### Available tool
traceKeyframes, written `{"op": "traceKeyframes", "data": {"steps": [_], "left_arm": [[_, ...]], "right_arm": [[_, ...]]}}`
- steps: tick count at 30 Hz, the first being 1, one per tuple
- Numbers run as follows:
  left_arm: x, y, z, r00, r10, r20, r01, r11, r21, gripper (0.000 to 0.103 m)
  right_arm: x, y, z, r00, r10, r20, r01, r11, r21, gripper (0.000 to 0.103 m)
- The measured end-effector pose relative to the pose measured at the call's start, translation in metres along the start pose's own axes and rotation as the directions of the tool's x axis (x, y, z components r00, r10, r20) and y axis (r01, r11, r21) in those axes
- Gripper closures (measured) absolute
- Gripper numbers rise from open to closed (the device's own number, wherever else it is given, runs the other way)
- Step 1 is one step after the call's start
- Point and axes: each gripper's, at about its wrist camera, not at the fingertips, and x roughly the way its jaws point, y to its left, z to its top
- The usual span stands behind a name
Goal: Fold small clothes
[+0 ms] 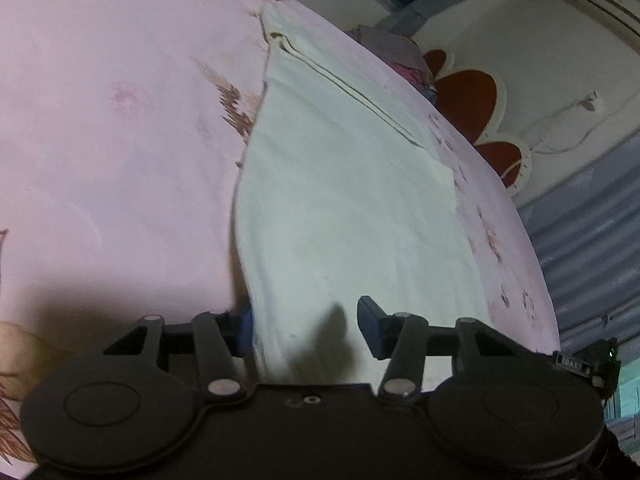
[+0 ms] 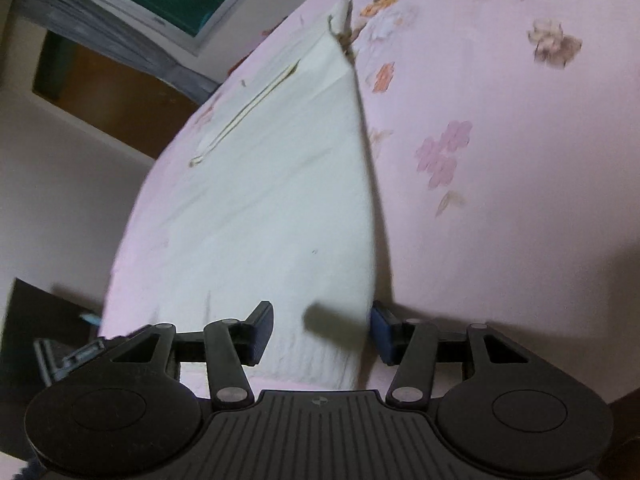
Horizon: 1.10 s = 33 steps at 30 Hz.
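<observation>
Your left gripper (image 1: 306, 330) and right gripper (image 2: 322, 334) both stand with jaws apart, pads clear of the white garment (image 1: 340, 200), whose near edge lies between them. It lies spread flat on the pink floral bedsheet (image 1: 120, 120).

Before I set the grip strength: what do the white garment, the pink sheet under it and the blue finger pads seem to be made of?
White garment: soft matte woven or knit cloth, likely cotton; it shows fine wrinkles and a stitched seam.
Pink sheet: thin matte printed fabric with a flower pattern, smooth over the bed.
Blue pads on the fingers: look like ribbed rubber or soft plastic, dull, on black hard plastic arms.
</observation>
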Motion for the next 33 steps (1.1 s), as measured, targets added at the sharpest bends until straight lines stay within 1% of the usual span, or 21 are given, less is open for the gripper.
{"op": "traceKeyframes", "data": {"steps": [1,2,3,5,7,9,11,14,16,19,22,24,25,26,27,28,29,30,31,32,33], "left_arm": [[0.003,-0.002,0.001,1.000,0.010,-0.007,-0.010,1.000,0.021,0.092],[0.006,-0.003,0.002,1.000,0.023,-0.009,-0.023,0.999,0.037,0.099],[0.007,-0.004,0.003,0.999,0.027,0.017,-0.028,0.999,0.035,0.099],[0.004,-0.005,0.010,0.995,0.001,0.102,0.001,1.000,-0.019,0.100],[-0.002,-0.009,0.029,0.985,-0.020,0.171,0.026,0.999,-0.030,0.100],[0.000,-0.015,0.062,0.973,-0.044,0.226,0.049,0.999,-0.017,0.100],[0.010,-0.022,0.106,0.960,-0.068,0.271,0.075,0.997,-0.017,0.100],[0.031,-0.026,0.171,0.945,-0.084,0.317,0.101,0.994,-0.037,0.100],[0.053,-0.031,0.214,0.942,-0.088,0.325,0.102,0.994,-0.027,0.100],[0.091,-0.031,0.271,0.951,-0.074,0.301,0.080,0.997,-0.007,0.100],[0.133,-0.020,0.314,0.968,-0.037,0.249,0.042,0.999,-0.016,0.100],[0.164,-0.013,0.329,0.980,-0.006,0.197,0.010,1.000,-0.021,0.099],[0.177,-0.006,0.334,0.986,0.003,0.165,-0.002,1.000,-0.009,0.097],[0.187,-0.002,0.341,0.989,0.021,0.149,-0.020,1.000,-0.007,0.093],[0.188,0.002,0.343,0.985,0.027,0.169,-0.025,1.000,-0.014,0.076],[0.183,0.010,0.347,0.976,0.013,0.216,-0.008,1.000,-0.028,0.057],[0.177,0.015,0.348,0.967,-0.002,0.256,0.012,0.999,-0.036,0.050],[0.172,0.018,0.346,0.961,0.000,0.277,0.010,0.999,-0.034,0.043],[0.170,0.019,0.346,0.962,0.003,0.274,0.001,1.000,-0.016,0.044],[0.171,0.019,0.346,0.967,0.007,0.254,-0.010,1.000,0.009,0.047],[0.177,0.019,0.345,0.976,0.017,0.218,-0.028,0.999,0.046,0.053]], "right_arm": [[0.002,0.000,0.001,1.000,0.017,-0.008,-0.017,1.000,0.002,0.068],[0.005,0.001,0.005,0.999,0.028,-0.019,-0.028,1.000,-0.009,0.100],[0.006,0.003,0.009,0.999,0.028,-0.020,-0.028,1.000,-0.011,0.100],[0.002,0.008,0.022,0.999,0.031,0.039,-0.030,0.999,-0.025,0.101],[-0.004,0.016,0.042,0.994,0.060,0.094,-0.057,0.998,-0.034,0.101],[-0.006,0.035,0.075,0.986,0.071,0.153,-0.057,0.994,-0.091,0.101],[-0.002,0.049,0.108,0.976,0.095,0.196,-0.071,0.990,-0.123,0.101],[0.019,0.068,0.175,0.959,0.100,0.265,-0.070,0.990,-0.121,0.101],[0.038,0.073,0.217,0.953,0.085,0.291,-0.057,0.993,-0.104,0.101],[0.071,0.068,0.270,0.951,0.051,0.304,-0.033,0.997,-0.064,0.101],[0.105,0.052,0.312,0.957,0.026,0.290,-0.032,0.999,0.018,0.101],[0.132,0.038,0.335,0.965,-0.003,0.264,-0.020,0.996,0.086,0.100],[0.142,0.031,0.343,0.968,-0.005,0.249,-0.021,0.994,0.104,0.100],[0.152,0.024,0.351,0.970,-0.001,0.242,-0.030,0.992,0.122,0.098],[0.158,0.016,0.359,0.968,-0.015,0.251,-0.021,0.990,0.142,0.091],[0.157,0.011,0.364,0.961,-0.057,0.269,0.012,0.986,0.168,0.046],[0.150,0.006,0.366,0.940,-0.105,0.324,0.046,0.982,0.183,0.018],[0.143,0.005,0.365,0.921,-0.099,0.376,0.044,0.987,0.152,0.018],[0.138,0.006,0.365,0.919,-0.081,0.387,0.041,0.993,0.110,0.018],[0.137,0.006,0.365,0.925,-0.084,0.371,0.059,0.995,0.077,0.019],[0.139,0.009,0.363,0.930,-0.089,0.357,0.084,0.996,0.030,0.022]]}}
